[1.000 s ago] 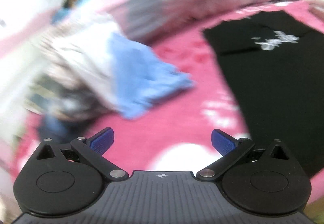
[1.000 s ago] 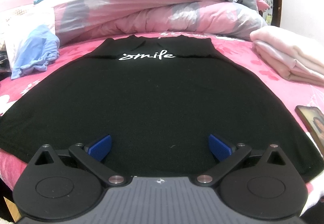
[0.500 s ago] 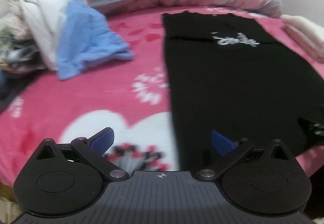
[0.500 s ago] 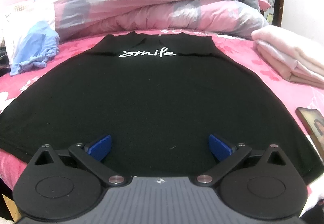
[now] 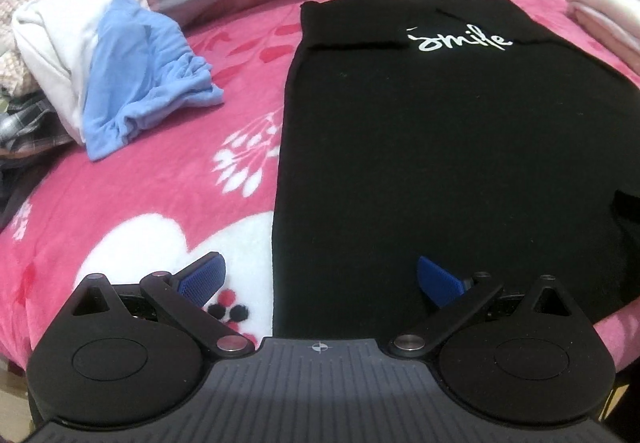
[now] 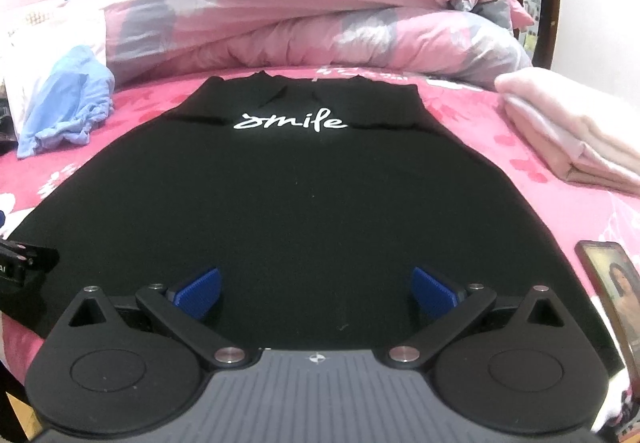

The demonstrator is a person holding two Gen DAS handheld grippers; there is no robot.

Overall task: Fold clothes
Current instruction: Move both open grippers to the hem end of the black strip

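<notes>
Black shirt (image 6: 304,203) spread flat on pink bedspread (image 5: 140,195), left gripper (image 5: 318,279) wide open over its left edge, right gripper (image 6: 316,291) wide open above its hem, blue garment (image 5: 136,75) near pillows

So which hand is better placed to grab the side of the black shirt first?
Left, probably. The left tool is open and straddles the shirt edge, one finger over the pink blanket. The right tool is open too, but sits over the shirt's middle hem, away from either side.
</notes>
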